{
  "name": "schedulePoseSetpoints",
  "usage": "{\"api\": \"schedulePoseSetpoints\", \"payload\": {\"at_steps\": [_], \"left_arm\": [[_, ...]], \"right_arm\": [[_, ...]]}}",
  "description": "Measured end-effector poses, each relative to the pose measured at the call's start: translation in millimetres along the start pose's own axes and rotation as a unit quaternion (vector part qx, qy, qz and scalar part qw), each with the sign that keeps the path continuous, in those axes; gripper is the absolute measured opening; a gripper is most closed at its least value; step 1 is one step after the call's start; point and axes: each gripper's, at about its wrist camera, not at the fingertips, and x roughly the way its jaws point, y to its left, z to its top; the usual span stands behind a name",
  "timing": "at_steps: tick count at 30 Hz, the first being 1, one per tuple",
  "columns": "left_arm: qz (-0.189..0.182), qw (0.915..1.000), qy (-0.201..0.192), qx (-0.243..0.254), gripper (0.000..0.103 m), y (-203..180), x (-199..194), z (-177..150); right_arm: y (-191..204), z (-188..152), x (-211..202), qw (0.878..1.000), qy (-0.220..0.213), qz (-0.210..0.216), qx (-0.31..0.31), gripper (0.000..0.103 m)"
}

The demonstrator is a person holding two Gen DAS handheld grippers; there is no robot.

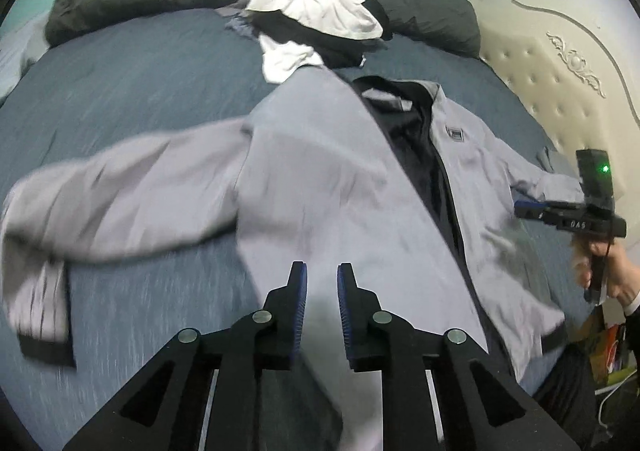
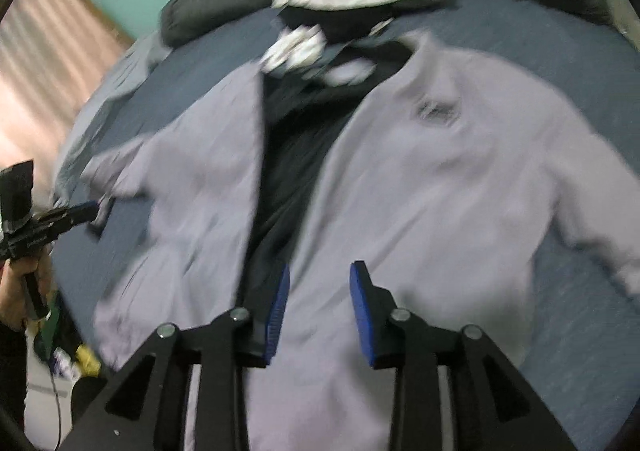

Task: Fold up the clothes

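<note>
Jacket [image 1: 320,187]: I see it lying open and flat on the bed [image 1: 132,91], front up, dark lining showing down the middle, both sleeves spread left and right; not folded.
Left gripper [image 1: 322,291]: I hold it over the near hem, jaws slightly apart, nothing between them.
Right gripper [image 2: 320,303]: it hovers over the near front panel, jaws apart, holding nothing.
Clothes pile [image 1: 316,23]: white and black items heaped at the far end, just past the collar, beside a dark duvet [image 1: 420,11].
Handling, my judgement: light, thin, soft cloth, likely a bit slick; it will drape and slide, not hold a crease.
Where to take hold: I would pinch at a cuff, a shoulder seam or the banded hem, where the fabric is thicker.
Sharpness: both views are blurred, so fine detail is unclear.
</note>
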Motion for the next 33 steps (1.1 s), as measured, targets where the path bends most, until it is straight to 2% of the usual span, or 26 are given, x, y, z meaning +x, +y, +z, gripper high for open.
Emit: {"api": "schedulePoseSetpoints", "payload": {"at_steps": [2, 4, 6, 8, 11, 18, 21, 30, 32, 33], "left_arm": [[-0.003, 1.0000, -0.001, 0.005, 0.024, 4, 17, 27], [-0.010, 0.9999, -0.002, 0.005, 0.032, 10, 35, 55], [-0.014, 0.9999, 0.001, 0.005, 0.038, 15, 51, 77], [-0.012, 0.9999, 0.004, 0.011, 0.039, 18, 67, 97], [-0.005, 0.9999, 0.006, 0.012, 0.041, 27, 92, 126], [-0.009, 0.9997, 0.018, 0.011, 0.054, 44, 146, 175], [-0.008, 0.9996, 0.022, 0.017, 0.054, 47, 161, 190], [-0.013, 0.9980, 0.050, 0.036, 0.054, 51, 208, 205], [-0.014, 0.9976, 0.055, 0.038, 0.048, 51, 215, 205], [-0.012, 0.9974, 0.058, 0.041, 0.039, 50, 218, 205]], "right_arm": [[-16, 24, -1, 1.000, -0.015, -0.015, 0.004, 0.032], [-28, 48, 3, 0.999, -0.024, -0.025, 0.008, 0.035], [-36, 71, 9, 0.999, -0.030, -0.035, 0.007, 0.046], [-42, 93, 18, 0.999, -0.035, -0.041, 0.000, 0.050], [-44, 121, 36, 0.998, -0.035, -0.047, -0.017, 0.050], [-51, 176, 83, 0.994, -0.021, -0.088, -0.064, 0.051], [-53, 195, 97, 0.991, -0.022, -0.103, -0.088, 0.057], [-61, 224, 152, 0.980, 0.028, -0.149, -0.131, 0.057], [-64, 225, 164, 0.977, 0.038, -0.156, -0.139, 0.057], [-65, 224, 168, 0.977, 0.042, -0.154, -0.142, 0.049]]}}
